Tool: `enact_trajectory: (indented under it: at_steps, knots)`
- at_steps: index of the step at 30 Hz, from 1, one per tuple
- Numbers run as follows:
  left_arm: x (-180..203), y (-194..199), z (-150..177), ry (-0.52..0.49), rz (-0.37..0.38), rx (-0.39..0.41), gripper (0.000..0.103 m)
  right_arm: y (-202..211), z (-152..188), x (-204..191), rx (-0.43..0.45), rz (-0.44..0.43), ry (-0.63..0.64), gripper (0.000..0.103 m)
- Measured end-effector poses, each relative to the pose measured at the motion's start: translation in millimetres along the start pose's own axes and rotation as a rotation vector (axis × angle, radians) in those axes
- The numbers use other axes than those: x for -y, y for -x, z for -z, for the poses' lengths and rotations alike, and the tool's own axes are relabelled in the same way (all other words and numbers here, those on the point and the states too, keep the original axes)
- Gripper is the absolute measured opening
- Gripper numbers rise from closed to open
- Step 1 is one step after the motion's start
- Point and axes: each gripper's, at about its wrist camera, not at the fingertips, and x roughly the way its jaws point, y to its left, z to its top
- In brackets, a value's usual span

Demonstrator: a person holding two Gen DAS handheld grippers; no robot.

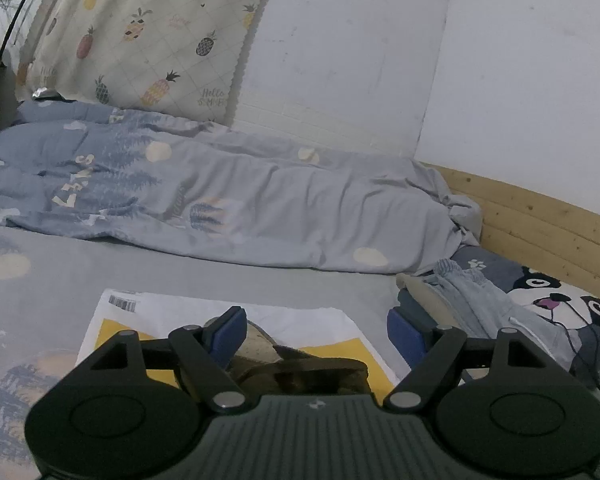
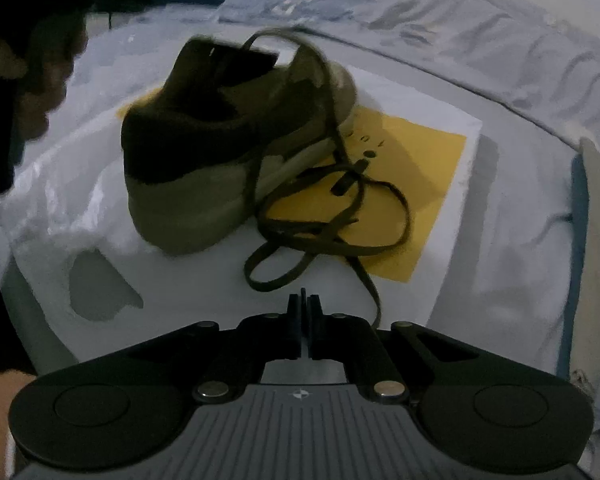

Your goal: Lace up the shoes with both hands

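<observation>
Right tool pressed together, empty; loose lace and olive shoe just ahead. Left tool spread wide above shoe, gripping nothing.

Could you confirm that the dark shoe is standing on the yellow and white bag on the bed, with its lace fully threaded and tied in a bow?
Not quite: the shoe does stand on the bag, but its lace lies loose and untied beside it, as the right wrist view shows.
</observation>
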Motion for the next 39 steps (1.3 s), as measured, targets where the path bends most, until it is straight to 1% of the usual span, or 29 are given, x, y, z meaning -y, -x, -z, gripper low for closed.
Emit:
enact_trajectory:
  at_steps: [4,6,9,11,14,16,17,18,19,20,22,23,25,29,35,36,37,39]
  knots:
    - [0,-1,0,0.010,0.009,-0.001,0.078,25,-2,19,0.120,-0.028,-0.126,0.002]
    - [-1,-2,0,0.026,0.026,-0.008,0.078,33,-4,23,0.185,-0.042,-0.164,0.002]
    - [-3,-4,1,0.059,0.060,-0.023,0.078,44,-8,21,0.286,-0.041,-0.190,0.002]
    - [-8,-5,2,0.121,0.123,-0.044,0.078,50,-10,17,0.369,-0.033,-0.194,0.002]
    - [-20,-11,5,0.252,0.246,-0.092,0.076,56,-16,7,0.460,-0.019,-0.180,0.002]
    - [-27,-14,7,0.332,0.325,-0.121,0.075,57,-21,-1,0.494,-0.026,-0.162,0.002]
    - [-29,-14,7,0.347,0.352,-0.127,0.075,56,-24,-6,0.508,-0.028,-0.152,0.002]
    - [-30,-14,7,0.356,0.376,-0.131,0.072,56,-26,-9,0.519,-0.031,-0.143,0.002]
    - [-31,-14,7,0.362,0.394,-0.134,0.063,54,-28,-13,0.525,-0.035,-0.135,0.002]
    - [-32,-14,8,0.367,0.408,-0.138,0.059,52,-30,-17,0.526,-0.039,-0.127,0.002]
    - [-33,-14,8,0.369,0.423,-0.144,0.042,47,-34,-23,0.526,-0.055,-0.119,0.002]
    - [-34,-14,8,0.369,0.428,-0.147,0.038,45,-35,-26,0.527,-0.061,-0.117,0.002]
    - [-34,-14,9,0.367,0.439,-0.154,0.022,43,-37,-30,0.534,-0.064,-0.114,0.002]
    - [-36,-10,7,0.372,0.453,-0.160,0.019,43,-39,-34,0.549,-0.060,-0.115,0.002]
    - [-41,-7,6,0.387,0.440,-0.167,0.018,43,-38,-36,0.559,-0.068,-0.127,0.002]
    - [-42,-6,6,0.392,0.437,-0.168,0.015,42,-38,-35,0.561,-0.070,-0.131,0.002]
    - [-43,-6,7,0.398,0.435,-0.170,0.008,42,-38,-34,0.563,-0.073,-0.136,0.002]
    - [-45,-6,7,0.408,0.438,-0.177,0.000,42,-39,-33,0.565,-0.077,-0.143,0.002]
